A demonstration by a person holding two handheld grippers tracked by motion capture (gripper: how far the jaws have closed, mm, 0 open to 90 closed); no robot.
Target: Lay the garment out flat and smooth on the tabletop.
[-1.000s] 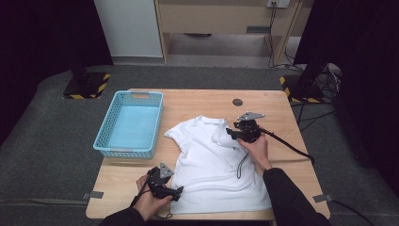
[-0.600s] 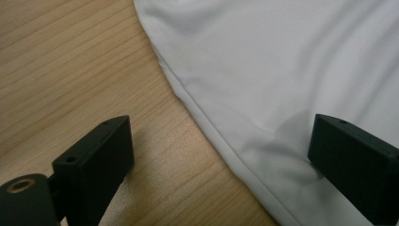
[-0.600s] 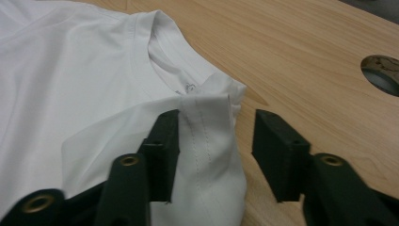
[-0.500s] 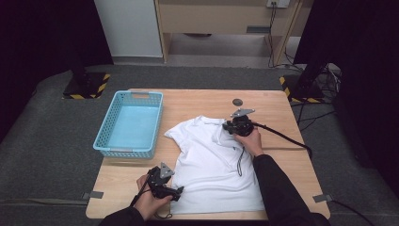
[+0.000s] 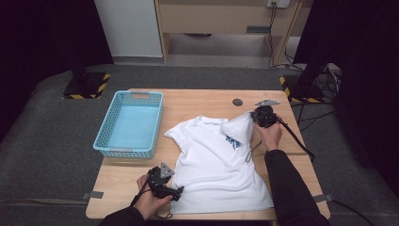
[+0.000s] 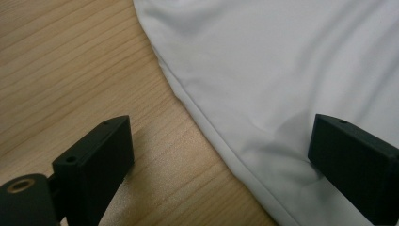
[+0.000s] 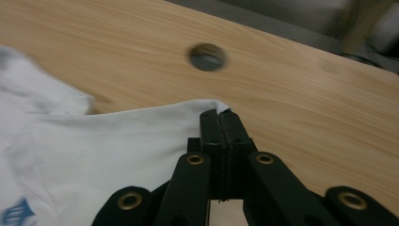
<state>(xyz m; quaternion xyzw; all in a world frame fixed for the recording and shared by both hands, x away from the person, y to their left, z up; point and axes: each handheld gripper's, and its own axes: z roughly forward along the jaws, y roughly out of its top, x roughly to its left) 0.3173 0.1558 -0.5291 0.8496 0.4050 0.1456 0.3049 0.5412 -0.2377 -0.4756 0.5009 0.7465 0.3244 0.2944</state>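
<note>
White shirt (image 5: pixel 216 160): sleeve pinched in closed right fingers (image 7: pixel 221 123); left fingers (image 6: pixel 357 160) wide, straddling hem.

A recording lab here: black curtains (image 5: pixel 42 47), hazard-striped stand bases (image 5: pixel 87 87), cables (image 5: pixel 324 80) trailing around one wooden bench (image 5: pixel 202 101).

Right gripper (image 5: pixel 254 117) fingers have just pinched closed; left gripper (image 5: pixel 175 192) fingers spread wide.
</note>
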